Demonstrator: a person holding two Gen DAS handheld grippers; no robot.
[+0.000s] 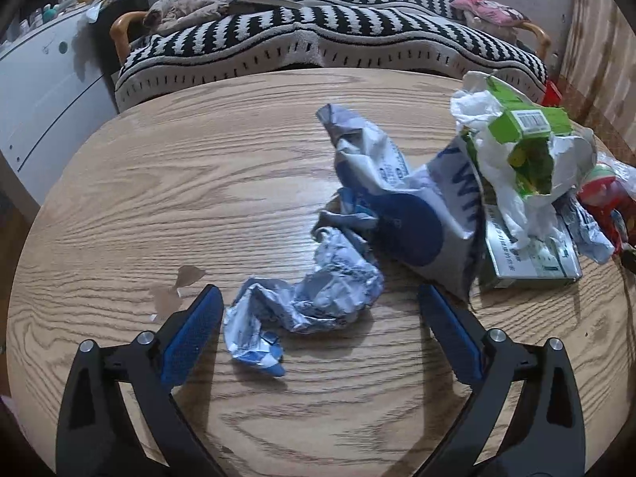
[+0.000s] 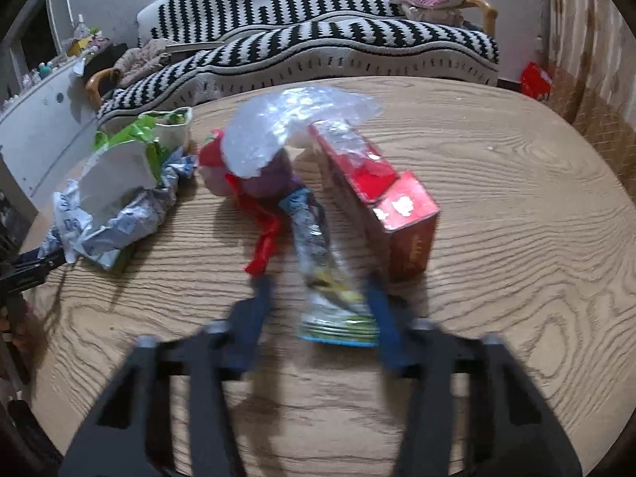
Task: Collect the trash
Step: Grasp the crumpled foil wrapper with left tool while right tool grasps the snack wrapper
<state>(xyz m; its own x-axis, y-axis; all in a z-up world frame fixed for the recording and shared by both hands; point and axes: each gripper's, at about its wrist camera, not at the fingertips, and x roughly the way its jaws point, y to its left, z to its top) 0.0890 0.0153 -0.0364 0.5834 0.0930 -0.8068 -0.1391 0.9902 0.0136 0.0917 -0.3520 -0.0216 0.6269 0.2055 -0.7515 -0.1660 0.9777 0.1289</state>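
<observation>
In the left wrist view, crumpled blue-and-white wrappers (image 1: 314, 298) lie on the round wooden table (image 1: 159, 206). My left gripper (image 1: 320, 298) is open, its blue pads on either side of the wrapper and apart from it. Behind it lies a larger blue-white bag (image 1: 401, 194), a torn green carton (image 1: 528, 147) with white paper, and a flat box (image 1: 532, 254). In the blurred right wrist view, my right gripper (image 2: 322, 290) is open around a colourful snack packet (image 2: 326, 278). A red box (image 2: 393, 198), clear plastic (image 2: 294, 127) and a red ribbon (image 2: 264, 238) lie beyond it.
A black-and-white striped sofa (image 1: 318, 39) stands behind the table. A white cabinet (image 1: 43, 91) stands at the left. A red item (image 2: 536, 79) sits on the floor by the right wall. The trash heap (image 2: 119, 183) shows at the left in the right wrist view.
</observation>
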